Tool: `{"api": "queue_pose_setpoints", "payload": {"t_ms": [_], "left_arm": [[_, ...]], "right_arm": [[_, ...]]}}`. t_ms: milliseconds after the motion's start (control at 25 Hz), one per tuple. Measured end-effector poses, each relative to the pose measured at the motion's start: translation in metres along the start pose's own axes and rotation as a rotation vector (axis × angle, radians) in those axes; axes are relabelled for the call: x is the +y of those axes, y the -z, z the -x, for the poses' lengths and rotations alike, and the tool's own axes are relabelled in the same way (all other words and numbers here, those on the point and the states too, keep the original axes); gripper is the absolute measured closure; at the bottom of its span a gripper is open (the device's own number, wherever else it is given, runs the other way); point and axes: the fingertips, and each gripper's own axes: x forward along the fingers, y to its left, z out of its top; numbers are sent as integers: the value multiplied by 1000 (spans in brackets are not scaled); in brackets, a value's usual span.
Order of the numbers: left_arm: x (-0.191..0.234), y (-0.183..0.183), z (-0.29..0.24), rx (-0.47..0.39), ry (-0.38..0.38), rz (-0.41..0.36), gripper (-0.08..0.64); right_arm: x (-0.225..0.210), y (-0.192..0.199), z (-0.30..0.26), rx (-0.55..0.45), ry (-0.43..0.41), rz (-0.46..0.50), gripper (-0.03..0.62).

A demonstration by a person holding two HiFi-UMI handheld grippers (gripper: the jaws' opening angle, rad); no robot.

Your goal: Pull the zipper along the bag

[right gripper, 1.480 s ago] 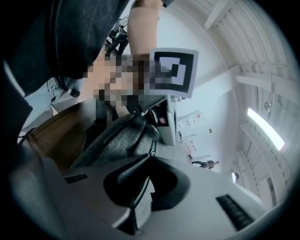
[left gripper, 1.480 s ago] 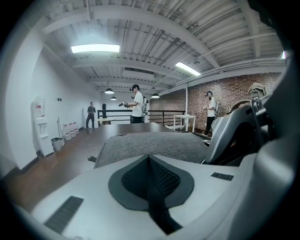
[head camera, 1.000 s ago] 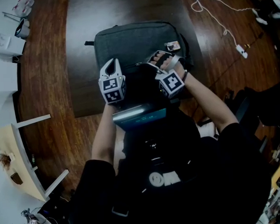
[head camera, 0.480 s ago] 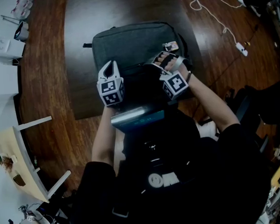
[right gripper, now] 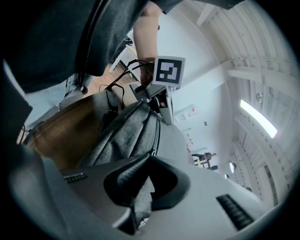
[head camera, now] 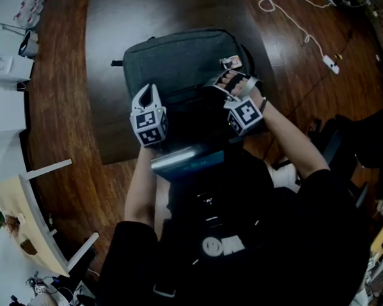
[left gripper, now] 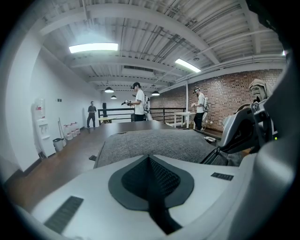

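Further right than before: right tongs (right gripper: 146, 160) tight on zipper (right gripper: 157, 131) of left-right-lying bag (head camera: 174, 57); left tongs (left gripper: 150, 161) closed.

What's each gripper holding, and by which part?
Right gripper is shut on the bag, on a grey strip by the zipper, probably the pull. Left gripper is shut, nothing visible between its jaws.

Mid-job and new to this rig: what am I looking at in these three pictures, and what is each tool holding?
No robot: a person holds a two-jaw gripper in each hand. The head view looks down from the person's head; each gripper view looks along its own jaws. A grey fabric bag lies on a dark wooden table. The left gripper is shut, nothing visible between its pads. The right gripper is shut on a grey strip of the bag, probably the zipper pull.
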Motion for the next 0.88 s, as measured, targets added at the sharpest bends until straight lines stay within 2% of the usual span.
{"api": "queue_pose_setpoints", "payload": {"t_ms": [160,440,600,720,880], "left_arm": [[-1,-10,-1,-38,-5,-19,555],[-1,-9,-1,-25,-12,-18,555],[-1,-4,-3,-17,-11,-18,555],[1,-10,-2,-37,-19,-36,555],[1,-6,0,-21,-25,-29,555]], "right_arm": [[1,4,2,3,10,-7,575],[6,19,5,21,5,-21,575],[30,56,12,122,-55,-23,583],[38,76,22,143,-53,-79,583],[22,52,21,68,5,-170,578]]}}
